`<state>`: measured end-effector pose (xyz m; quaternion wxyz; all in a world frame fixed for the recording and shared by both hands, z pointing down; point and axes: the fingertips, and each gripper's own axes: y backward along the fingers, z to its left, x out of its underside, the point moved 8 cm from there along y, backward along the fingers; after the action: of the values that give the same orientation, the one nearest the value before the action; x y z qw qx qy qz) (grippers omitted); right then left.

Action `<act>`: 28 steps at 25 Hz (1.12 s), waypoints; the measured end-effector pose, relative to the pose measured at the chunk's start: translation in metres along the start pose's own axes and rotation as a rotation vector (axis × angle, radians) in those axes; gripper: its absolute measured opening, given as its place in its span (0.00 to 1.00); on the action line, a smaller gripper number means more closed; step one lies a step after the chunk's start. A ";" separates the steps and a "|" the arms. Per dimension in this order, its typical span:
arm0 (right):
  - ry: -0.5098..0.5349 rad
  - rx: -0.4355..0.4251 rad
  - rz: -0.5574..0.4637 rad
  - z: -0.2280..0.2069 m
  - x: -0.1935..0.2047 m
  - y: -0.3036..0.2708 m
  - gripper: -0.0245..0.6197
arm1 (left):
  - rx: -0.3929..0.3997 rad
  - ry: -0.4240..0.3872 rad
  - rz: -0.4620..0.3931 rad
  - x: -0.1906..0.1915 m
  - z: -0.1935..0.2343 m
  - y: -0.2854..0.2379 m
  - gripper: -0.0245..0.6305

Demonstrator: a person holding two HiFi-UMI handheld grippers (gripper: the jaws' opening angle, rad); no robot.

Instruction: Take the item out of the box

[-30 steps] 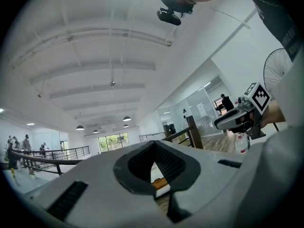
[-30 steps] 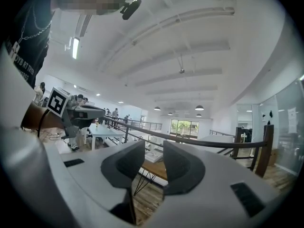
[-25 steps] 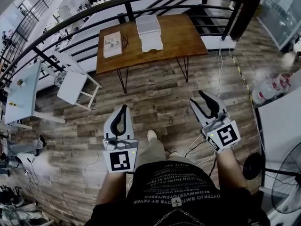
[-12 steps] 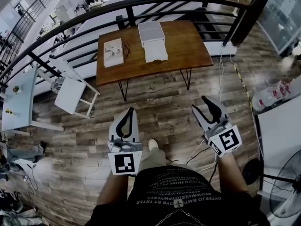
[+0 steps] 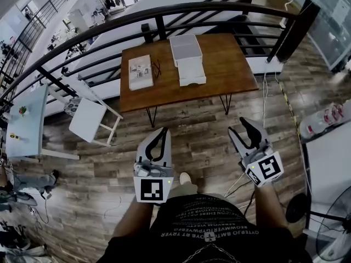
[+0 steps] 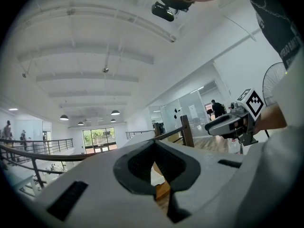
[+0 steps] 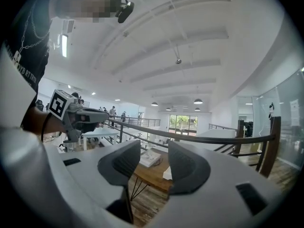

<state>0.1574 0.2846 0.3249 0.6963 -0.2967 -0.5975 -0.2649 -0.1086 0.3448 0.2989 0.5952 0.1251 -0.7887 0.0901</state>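
Wood-plank floor fronts a brown wooden table bearing a flat white cardboard box, well apart from both tools. Left tool is closed and empty; right tool is parted and empty. The box is probably light and stiff: grip its lid edge.

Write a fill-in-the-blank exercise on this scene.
1. The white box stands on the ___.
2. The right tongs are ___.
3. The left tongs are ___, gripping nothing.
Missing: table; open; shut.
Note: the right tongs have just been opening, with nothing between them.
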 end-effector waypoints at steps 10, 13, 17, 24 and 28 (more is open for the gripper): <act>0.023 -0.027 -0.007 0.004 -0.018 -0.056 0.28 | 0.000 0.042 -0.020 0.009 0.045 -0.021 0.05; 0.029 -0.028 -0.026 0.008 -0.028 -0.069 0.28 | 0.000 0.071 -0.014 0.013 0.056 -0.022 0.05; 0.026 -0.023 -0.040 0.010 -0.032 -0.077 0.27 | 0.014 0.062 -0.017 0.016 0.064 -0.027 0.05; 0.028 -0.004 -0.029 -0.006 -0.027 -0.081 0.27 | 0.019 0.096 -0.001 0.027 0.066 -0.050 0.05; 0.032 0.003 -0.033 -0.027 -0.022 -0.087 0.26 | 0.022 0.095 -0.008 0.027 0.063 -0.075 0.05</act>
<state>0.1090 0.2059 0.3083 0.7019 -0.2812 -0.5914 -0.2802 -0.1502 0.2530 0.3071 0.6309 0.1303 -0.7580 0.1023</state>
